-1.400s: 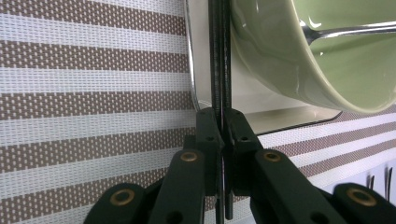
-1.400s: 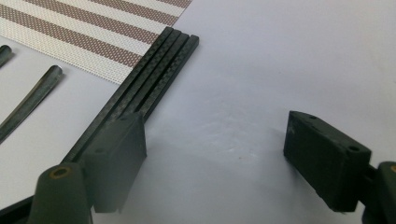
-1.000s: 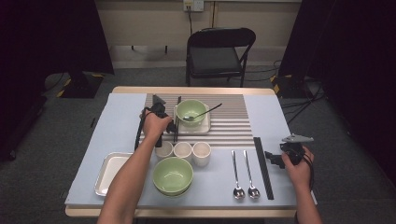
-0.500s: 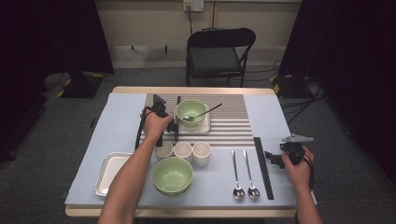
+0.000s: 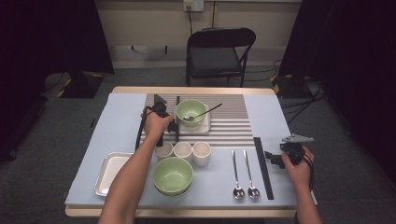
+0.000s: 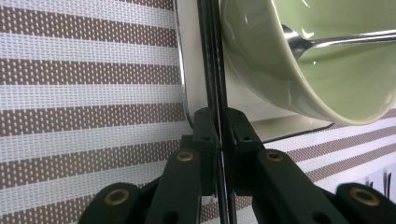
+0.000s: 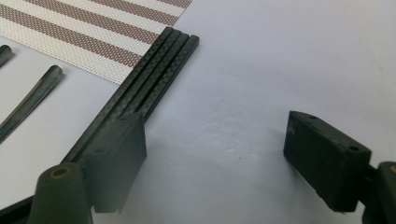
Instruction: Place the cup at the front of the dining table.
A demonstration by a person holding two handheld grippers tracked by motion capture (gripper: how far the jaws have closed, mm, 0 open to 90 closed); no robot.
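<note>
Left gripper (image 6: 218,140) fingers clamped on black chopsticks (image 6: 212,56), just beside the green bowl (image 6: 327,60) toward the table's far edge. Right gripper (image 7: 215,163) fingers apart, near the right edge.

the counter (image 5: 116,112) has a pale blue top. a striped mat (image 5: 233,123) lies on its far middle. nearer than the mat stand three small cups (image 5: 183,151), a green bowl (image 5: 173,175) and a metal tray (image 5: 110,169) to its left; two spoons (image 5: 243,173) and black chopsticks (image 5: 263,161) lie off its right corner.
</note>
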